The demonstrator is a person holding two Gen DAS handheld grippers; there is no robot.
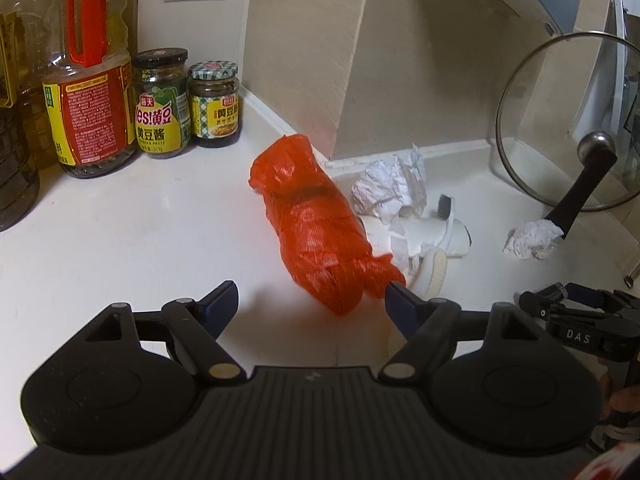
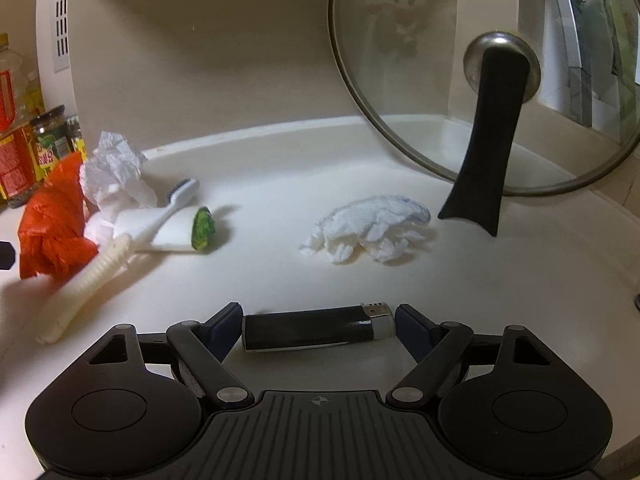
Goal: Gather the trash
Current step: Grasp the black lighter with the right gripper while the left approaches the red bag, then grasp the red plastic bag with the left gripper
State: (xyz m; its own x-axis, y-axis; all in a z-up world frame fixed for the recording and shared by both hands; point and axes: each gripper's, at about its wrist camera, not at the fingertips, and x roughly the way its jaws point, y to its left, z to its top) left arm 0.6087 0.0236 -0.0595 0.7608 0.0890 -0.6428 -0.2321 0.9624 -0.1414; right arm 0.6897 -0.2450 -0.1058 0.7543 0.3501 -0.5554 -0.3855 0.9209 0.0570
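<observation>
White counter point(image 2: 280, 264): lighter point(image 2: 316, 328) lies crosswise between right claw point(image 2: 319, 320) fingers (touching).

Up and to the left of the left claw, a dark-lidded jar point(image 1: 161, 104) by the wall has a yellow label reading "Yes!黄豆" over "黄豆酱". The checked-lid jar point(image 1: 215, 105) just right of it shows "黄豆" on its label, the rest too small to read. To the right of that claw, the other gripper point(image 1: 580, 316) carries white letters "DAS".
</observation>
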